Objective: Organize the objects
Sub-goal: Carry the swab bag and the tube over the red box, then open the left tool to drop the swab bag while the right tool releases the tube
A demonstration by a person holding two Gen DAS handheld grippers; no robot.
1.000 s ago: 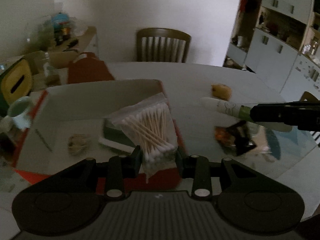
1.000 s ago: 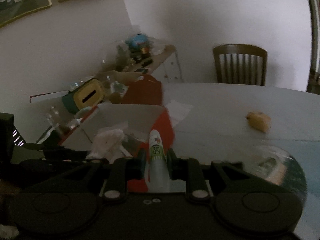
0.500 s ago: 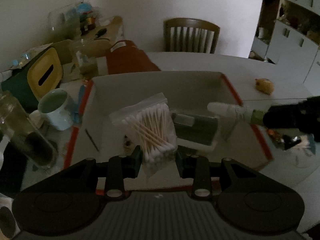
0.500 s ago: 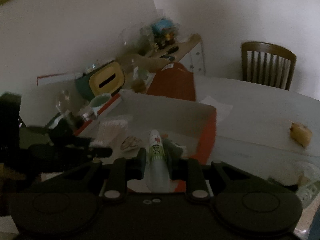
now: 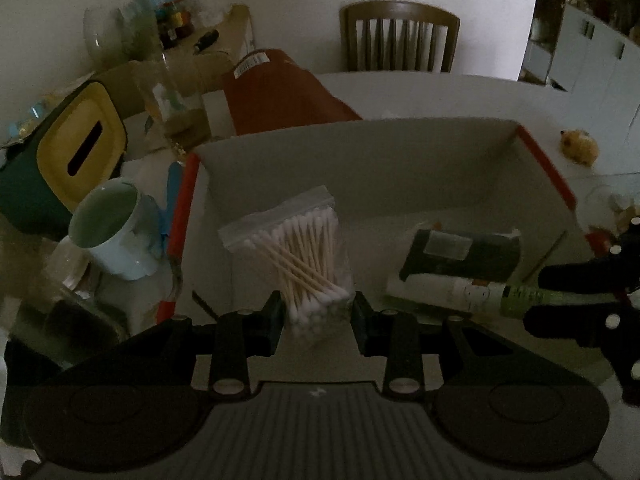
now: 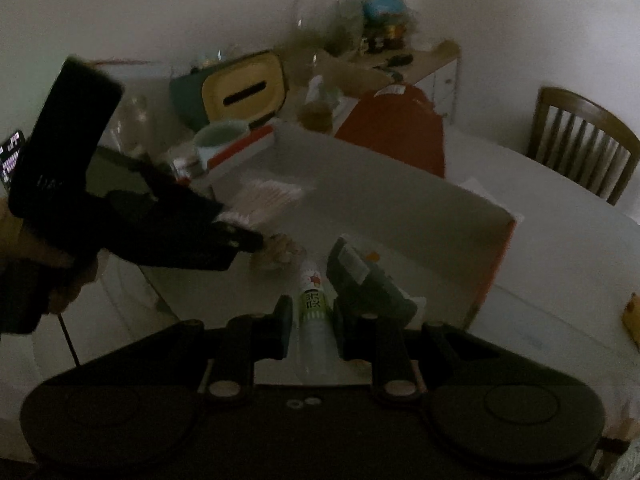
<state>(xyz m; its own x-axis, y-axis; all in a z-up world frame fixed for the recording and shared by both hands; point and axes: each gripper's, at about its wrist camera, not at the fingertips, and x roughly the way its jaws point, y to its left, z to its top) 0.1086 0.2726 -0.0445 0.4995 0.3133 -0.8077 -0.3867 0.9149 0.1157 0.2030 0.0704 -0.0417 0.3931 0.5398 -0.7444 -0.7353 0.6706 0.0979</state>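
Left wrist view: left gripper (image 5: 317, 312) clamped on cotton-swab bag (image 5: 298, 256) above open box (image 5: 360, 142), right gripper (image 6: 310, 320) gripping small bottle (image 6: 314, 312) at 3 o'clock; best lowered onto bare floor, clear of dark packet (image 5: 460, 254).

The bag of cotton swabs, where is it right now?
The bag of cotton swabs is clamped in the left gripper, over the box's left half.

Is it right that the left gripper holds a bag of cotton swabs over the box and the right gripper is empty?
Not quite. The right gripper isn't empty: the right wrist view shows it shut on a small tube. The left gripper does hold the bag of cotton swabs over the box.
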